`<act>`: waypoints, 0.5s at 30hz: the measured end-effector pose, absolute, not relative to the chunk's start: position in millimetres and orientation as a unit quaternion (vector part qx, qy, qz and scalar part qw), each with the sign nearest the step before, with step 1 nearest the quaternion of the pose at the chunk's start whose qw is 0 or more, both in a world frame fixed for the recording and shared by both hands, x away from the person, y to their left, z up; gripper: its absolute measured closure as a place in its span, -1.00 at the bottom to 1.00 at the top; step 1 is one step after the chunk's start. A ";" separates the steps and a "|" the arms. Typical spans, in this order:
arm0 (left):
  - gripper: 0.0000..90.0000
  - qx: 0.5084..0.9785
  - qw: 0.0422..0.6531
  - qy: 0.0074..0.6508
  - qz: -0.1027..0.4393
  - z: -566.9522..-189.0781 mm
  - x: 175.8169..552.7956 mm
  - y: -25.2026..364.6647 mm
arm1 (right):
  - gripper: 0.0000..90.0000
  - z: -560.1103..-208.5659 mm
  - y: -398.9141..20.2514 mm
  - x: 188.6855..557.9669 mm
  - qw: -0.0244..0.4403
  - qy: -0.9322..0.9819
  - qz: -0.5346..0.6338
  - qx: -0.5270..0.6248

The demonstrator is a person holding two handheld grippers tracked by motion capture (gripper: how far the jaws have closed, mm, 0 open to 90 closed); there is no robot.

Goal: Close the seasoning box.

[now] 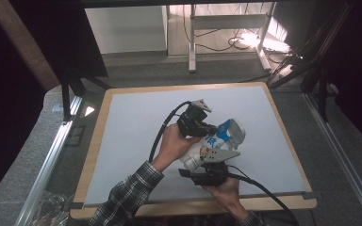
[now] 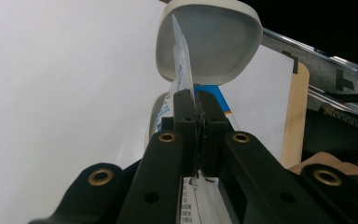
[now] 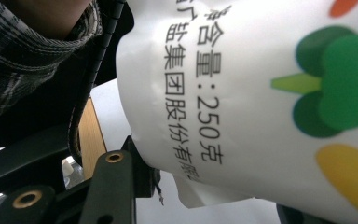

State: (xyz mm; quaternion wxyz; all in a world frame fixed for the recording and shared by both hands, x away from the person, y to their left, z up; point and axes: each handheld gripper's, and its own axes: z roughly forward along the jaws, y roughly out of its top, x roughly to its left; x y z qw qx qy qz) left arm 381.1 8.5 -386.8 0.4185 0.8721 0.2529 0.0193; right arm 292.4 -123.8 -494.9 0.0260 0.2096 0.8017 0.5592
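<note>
A white plastic bag [image 1: 207, 148] with blue print and coloured vegetable pictures hangs above the middle of the worktop [image 1: 132, 136], caught between the two claws. Its thin upper edge runs straight up between the pads of the left claw [image 1: 211, 128], whose jaws are pinched tight on that edge; in the left gripper view the sheet [image 2: 182, 70] rises out of the closed tips and stands directly ahead of them. Just beyond those tips, and touching or nearly touching the bag, sits a pale grey bowl [image 2: 209, 42] tipped so that its hollow faces the left claw; whether the bag's edge rests inside it cannot be told. The bag's fuller lower part lies in the right claw [image 1: 206, 165], which is clamped around its bulk from below, jaws part-way apart; in the right gripper view the bag [image 3: 261, 93] presses close over the one jaw that shows, and the other jaw is cut off at the frame's edge. Black printed characters and a green broccoli drawing run across it there, though most of the text is cropped. Behind the right claw a checked sleeve [image 3: 23, 56] and a cable cross the corner. From above, both hands cover much of the bag, so its full outline stays hidden.
</note>
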 end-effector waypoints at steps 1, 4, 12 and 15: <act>0.96 0.872 0.418 0.253 0.019 -386.7 381.2 8.4 | 0.22 -494.8 -123.9 292.5 0.026 0.802 0.558 0.209; 0.96 0.873 0.417 0.253 0.017 -386.3 381.2 7.9 | 0.22 -494.8 -123.7 292.4 0.026 0.802 0.559 0.208; 0.96 0.876 0.412 0.252 0.019 -384.5 381.0 5.6 | 0.22 -494.2 -123.6 292.3 0.025 0.801 0.561 0.206; 0.96 0.877 0.409 0.251 0.019 -383.9 381.3 5.2 | 0.22 -494.2 -123.4 292.4 0.026 0.801 0.562 0.205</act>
